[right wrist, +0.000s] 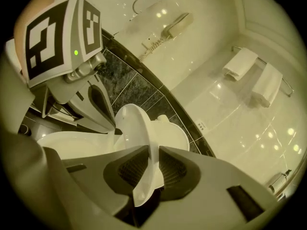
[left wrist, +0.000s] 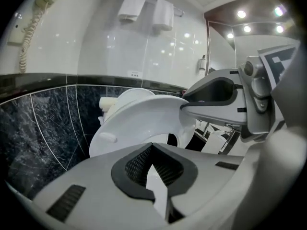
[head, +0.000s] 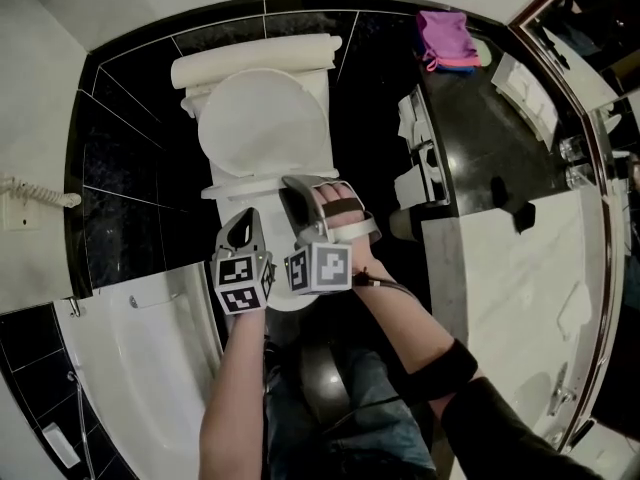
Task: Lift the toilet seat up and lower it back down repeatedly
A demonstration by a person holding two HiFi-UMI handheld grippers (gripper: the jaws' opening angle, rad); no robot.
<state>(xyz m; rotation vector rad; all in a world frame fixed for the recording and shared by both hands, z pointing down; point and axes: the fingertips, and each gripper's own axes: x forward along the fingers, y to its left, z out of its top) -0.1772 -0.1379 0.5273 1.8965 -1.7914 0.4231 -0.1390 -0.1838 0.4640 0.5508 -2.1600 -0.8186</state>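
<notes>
Grips the toilet seat (left wrist: 139, 123) by its front rim with both sets of tongs, side by side. Pinches the rim's thin white edge between the ribbed pads of the left tongs (left wrist: 154, 169), closed on it. Clamps the right tongs (right wrist: 146, 169) on the same rim just beside, pads pressed to both faces of it. Holds the seat tilted, front rim raised off the bowl (right wrist: 67, 145), back edge down at the bowl's rear edge, underside with a small bumper (left wrist: 108, 137) turned toward the left gripper view. Has the lid (head: 262, 118) standing open behind the seat, upright against the cistern (head: 250, 63). Carries a marker cube (head: 240, 283) behind the left tongs and a second cube (head: 320, 266) behind the right, with a hand (head: 335, 208) strapped in at the right tool. Stands at the toilet's front edge, between a white bathtub (head: 150, 358) on the left and a dark table (head: 480, 138) on the right, with a pink-and-purple cloth (head: 447, 36) at that table's far edge. Faces a dark-tiled wall (left wrist: 43, 128), with a corded wall phone (right wrist: 177, 25) and two folded white towels (right wrist: 242, 61) on a rail higher up.
</notes>
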